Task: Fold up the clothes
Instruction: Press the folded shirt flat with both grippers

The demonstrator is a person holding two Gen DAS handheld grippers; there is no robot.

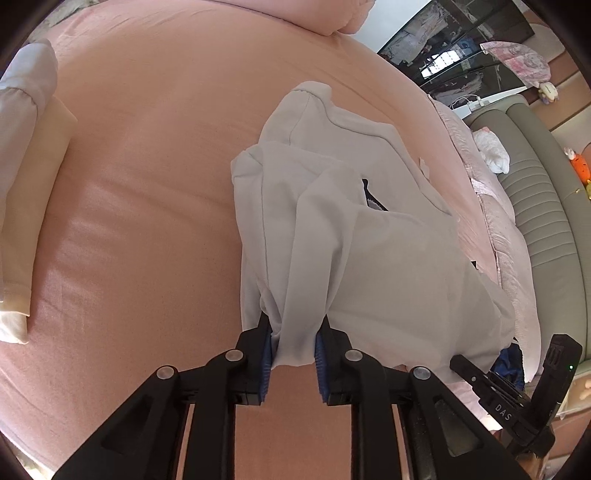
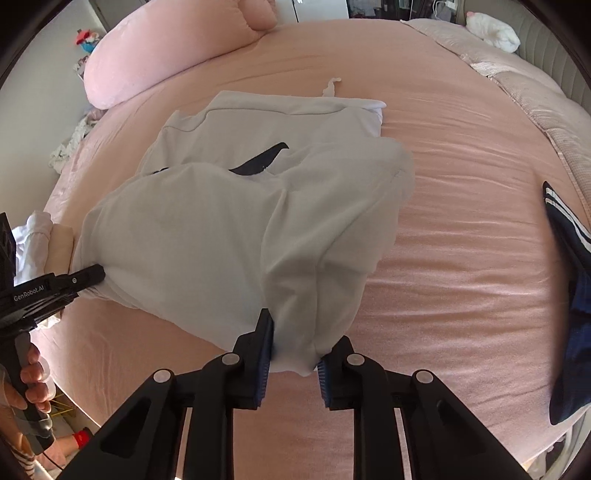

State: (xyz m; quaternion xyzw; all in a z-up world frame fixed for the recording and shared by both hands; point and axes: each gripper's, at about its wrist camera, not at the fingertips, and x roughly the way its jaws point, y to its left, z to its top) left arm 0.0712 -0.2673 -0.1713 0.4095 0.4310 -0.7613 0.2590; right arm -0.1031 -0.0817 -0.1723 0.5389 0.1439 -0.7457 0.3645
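- Garment under inspection: we find one pale grey sweatshirt [image 2: 229, 206] with a black mark on its chest, lying on the bed [image 2: 461, 240], which is covered by a pink sheet. Its far part rests flat toward the middle of the bed; its near part is lifted and doubled over toward the bed's near edge.
- Left claw [image 1: 293, 343]: we see it closed on a bunched fold of the sweatshirt, the cloth pinched between its blue pads [image 1: 266, 350] and hanging out below them.
- Right claw [image 2: 293, 356]: likewise clamped on the sweatshirt's near hem, fabric gathered between the pads and drooping just under them.
- In the right wrist view, we note the left claw at the sweatshirt's left side, carried on a handle held in a hand [image 2: 31, 384] at the lower left.
- A stack of folded pale clothes [image 1: 26, 184] lies near the left edge of the bed, well apart from the sweatshirt in the left wrist view.
- A large pink pillow [image 2: 159, 59] sits at the far left corner of the bed.
- A dark blue garment with white stripes [image 2: 569, 295] lies at the right edge of the bed, well apart from the sweatshirt.
- A white plush toy [image 2: 493, 31] rests at the far right corner, beside a padded headboard [image 1: 546, 206].
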